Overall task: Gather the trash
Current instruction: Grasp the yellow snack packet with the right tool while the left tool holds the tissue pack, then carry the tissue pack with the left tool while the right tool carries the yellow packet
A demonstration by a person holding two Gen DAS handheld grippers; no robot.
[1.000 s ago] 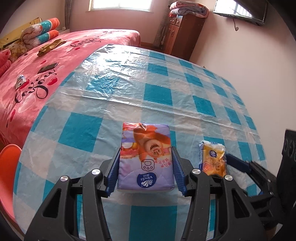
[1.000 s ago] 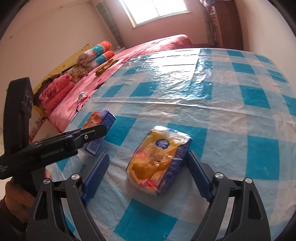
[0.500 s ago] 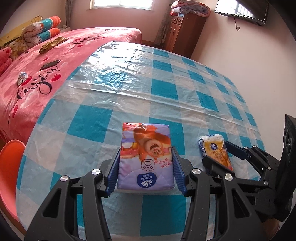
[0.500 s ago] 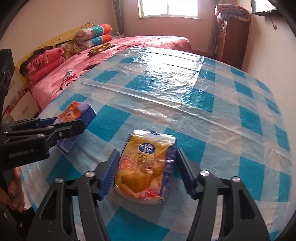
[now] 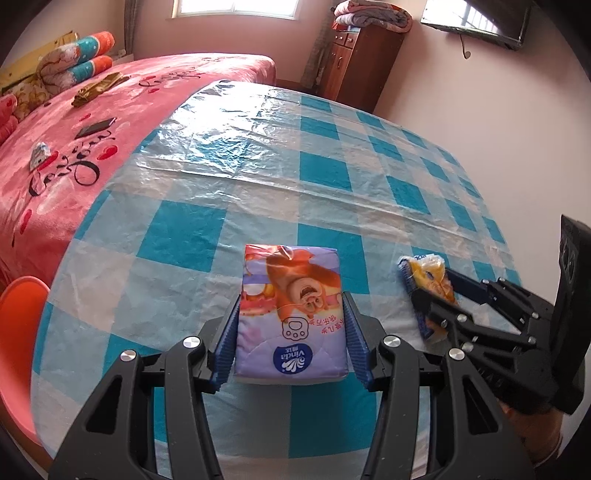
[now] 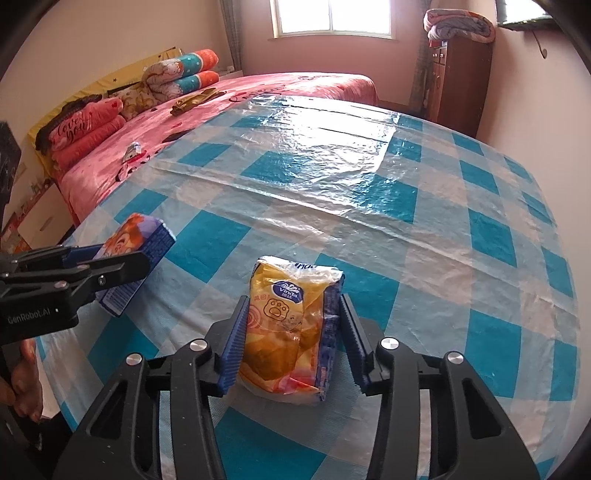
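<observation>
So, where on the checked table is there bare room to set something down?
The far half of the table, from the two packs to the edge toward the bed and cabinet, is bare. The near edge is crowded: the left hand-held gripper clamps the purple tissue pack, the right hand-held gripper the yellow pack.

Place: I am working in a home bedroom.
Signs: I am seeing a pink bed [image 5: 110, 110], rolled quilts [image 6: 181, 74], a wooden cabinet [image 5: 354, 62], and a wall TV [image 5: 476, 22].

Both grippers' fingers [image 5: 354, 343] clamped shut.
</observation>
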